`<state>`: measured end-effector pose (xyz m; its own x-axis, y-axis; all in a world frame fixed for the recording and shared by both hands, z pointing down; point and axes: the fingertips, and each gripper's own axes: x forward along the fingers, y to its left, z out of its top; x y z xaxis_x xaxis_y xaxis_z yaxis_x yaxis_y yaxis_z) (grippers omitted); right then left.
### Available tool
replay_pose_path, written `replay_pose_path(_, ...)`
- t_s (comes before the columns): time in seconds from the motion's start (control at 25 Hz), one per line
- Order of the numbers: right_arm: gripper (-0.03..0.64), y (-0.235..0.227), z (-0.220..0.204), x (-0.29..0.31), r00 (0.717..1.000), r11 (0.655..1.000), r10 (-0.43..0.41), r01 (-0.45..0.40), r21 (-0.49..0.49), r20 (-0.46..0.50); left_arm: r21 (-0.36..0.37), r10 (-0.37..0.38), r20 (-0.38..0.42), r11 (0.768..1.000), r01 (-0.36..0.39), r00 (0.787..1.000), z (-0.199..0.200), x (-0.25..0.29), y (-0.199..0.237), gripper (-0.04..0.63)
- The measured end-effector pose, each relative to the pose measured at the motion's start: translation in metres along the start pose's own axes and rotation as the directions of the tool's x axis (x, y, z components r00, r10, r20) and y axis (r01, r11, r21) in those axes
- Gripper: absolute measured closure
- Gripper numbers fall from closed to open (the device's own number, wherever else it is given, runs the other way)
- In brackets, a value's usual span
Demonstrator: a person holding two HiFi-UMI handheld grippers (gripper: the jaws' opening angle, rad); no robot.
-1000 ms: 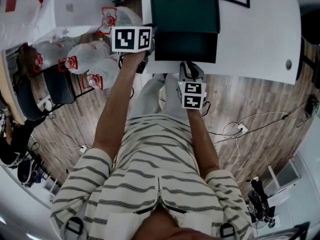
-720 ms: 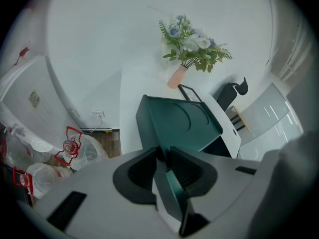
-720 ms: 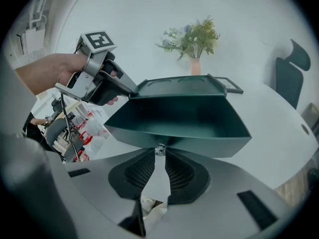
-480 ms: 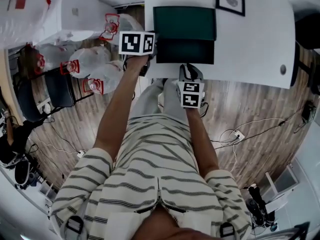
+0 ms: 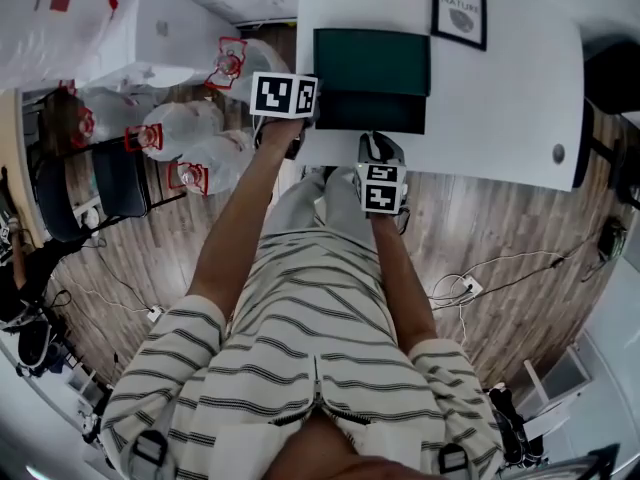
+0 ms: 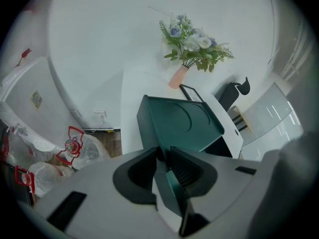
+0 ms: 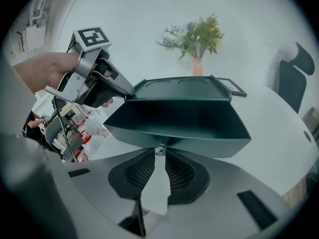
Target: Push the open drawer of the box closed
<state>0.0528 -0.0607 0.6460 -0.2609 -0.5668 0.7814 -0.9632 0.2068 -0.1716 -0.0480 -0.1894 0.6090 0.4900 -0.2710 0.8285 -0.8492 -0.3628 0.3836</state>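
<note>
Drawer (image 7: 177,121) open; right gripper (image 7: 159,158) pinches its knob (image 7: 160,149), left gripper (image 6: 162,158) clamps the box (image 6: 179,123) corner. An off-axis push may jam the drawer or skid the box.

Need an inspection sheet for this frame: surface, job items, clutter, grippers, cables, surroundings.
Surface: white table, one small round fitting near its right end.
Job's things: dark green box; its drawer is pulled out toward the person and looks empty; small knob on the drawer front.
Clutter: framed picture to the right behind the box; vase of flowers at the far edge.
Grippers: left gripper shut on the box's near left corner; right gripper shut on the knob.
Cables: white leads and a power strip on the floor; none seen on the table.
Surroundings: wood floor, clear bags with red handles, dark chair at left.
</note>
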Motion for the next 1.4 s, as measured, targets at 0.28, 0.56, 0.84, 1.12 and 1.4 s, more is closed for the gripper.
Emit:
replay_pose_path(0.28,0.54,-0.003,0.005,0.003,1.0,1.0,0.008,-0.008,0.009,0.001,0.0,0.001,0.002,1.0,-0.001,1.0,0.0,0.0,0.0,0.506)
replay_pose_path(0.56,0.54,-0.007,0.01,0.009,1.0,1.0,0.009,-0.009,0.005,0.005,0.003,0.006,-0.002,1.0,-0.006,1.0,0.0,-0.001,0.0,0.506)
replay_pose_path(0.84,0.54,-0.006,0.016,0.013,1.0,1.0,0.013,-0.013,0.008,0.002,0.009,0.006,-0.003,1.0,-0.006,1.0,0.0,0.0,-0.001,0.506)
replay_pose_path(1.12,0.54,-0.008,0.021,0.015,1.0,1.0,0.01,-0.01,0.007,0.004,0.011,0.009,-0.004,1.0,-0.009,1.0,0.0,-0.001,-0.001,0.506)
replay_pose_path(1.4,0.54,-0.01,0.027,0.019,1.0,1.0,0.011,-0.011,-0.005,0.006,0.01,0.008,-0.007,1.0,-0.008,1.0,0.0,0.0,-0.001,0.506)
